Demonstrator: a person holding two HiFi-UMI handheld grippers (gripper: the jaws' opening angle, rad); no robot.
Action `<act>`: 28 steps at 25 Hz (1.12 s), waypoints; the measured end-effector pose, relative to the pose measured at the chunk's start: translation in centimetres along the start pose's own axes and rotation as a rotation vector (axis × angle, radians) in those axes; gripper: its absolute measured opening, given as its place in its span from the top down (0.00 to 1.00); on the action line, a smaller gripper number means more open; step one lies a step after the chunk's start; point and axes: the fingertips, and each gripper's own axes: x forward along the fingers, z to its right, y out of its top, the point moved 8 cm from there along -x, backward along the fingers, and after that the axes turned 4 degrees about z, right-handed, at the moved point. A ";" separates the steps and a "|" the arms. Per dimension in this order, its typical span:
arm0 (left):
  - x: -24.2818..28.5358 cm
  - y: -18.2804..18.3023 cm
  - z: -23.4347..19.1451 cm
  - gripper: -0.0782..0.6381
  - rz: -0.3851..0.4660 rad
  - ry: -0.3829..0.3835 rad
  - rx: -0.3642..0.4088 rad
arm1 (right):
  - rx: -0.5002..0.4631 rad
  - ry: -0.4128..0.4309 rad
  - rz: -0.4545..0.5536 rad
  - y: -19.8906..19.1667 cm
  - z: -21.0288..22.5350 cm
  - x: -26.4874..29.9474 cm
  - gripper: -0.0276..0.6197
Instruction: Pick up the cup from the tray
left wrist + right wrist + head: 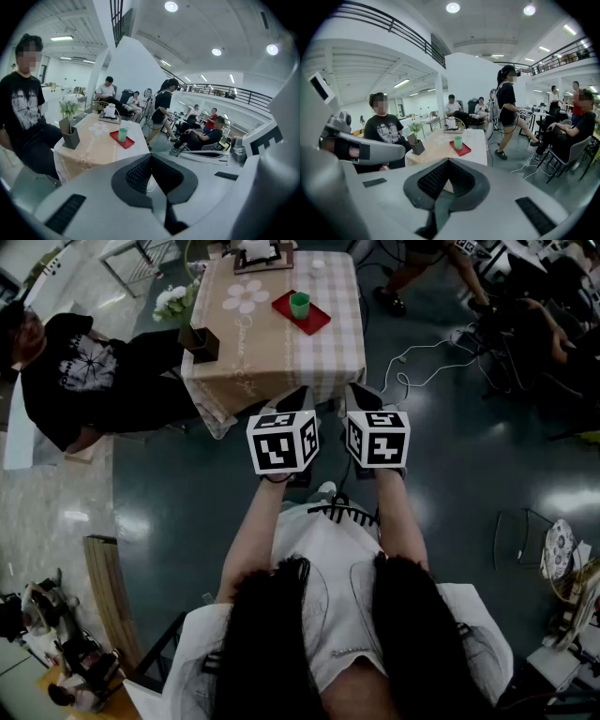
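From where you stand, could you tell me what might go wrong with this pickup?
The left claw and right claw are both shut; unopened, they could topple the green plastic cup on its red flat tray. The white cable lying beside the cloth-covered table might trip you.

Green cup [299, 305] upright, on red tray [315, 321]

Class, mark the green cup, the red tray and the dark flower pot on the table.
green cup [299, 305], head view, on its side wall.
red tray [317, 320], head view, on the bare corner beside the cup.
flower pot [200, 341], head view, on its dark side.
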 end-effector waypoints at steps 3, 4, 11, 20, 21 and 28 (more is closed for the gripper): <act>0.4 0.2 0.2 0.88 0.001 0.007 0.008 | 0.009 -0.001 0.000 0.1 0.5 0.3 0.94; 0.6 0.3 0.2 0.88 0.002 0.009 0.011 | 0.008 -0.001 0.001 0.2 0.7 0.5 0.94; 1.9 0.4 0.9 0.88 0.008 0.027 0.009 | -0.015 0.000 -0.017 0.4 2.0 1.1 0.94; 4.3 0.2 1.7 0.88 -0.002 0.051 -0.012 | 0.034 0.089 0.012 0.8 3.9 2.7 0.94; 4.5 0.2 1.9 0.88 0.000 0.052 -0.017 | 0.025 0.098 0.006 0.8 4.1 2.8 0.94; 5.3 -0.1 1.2 0.88 -0.003 0.094 -0.057 | -0.010 0.199 0.037 1.0 4.4 3.7 0.59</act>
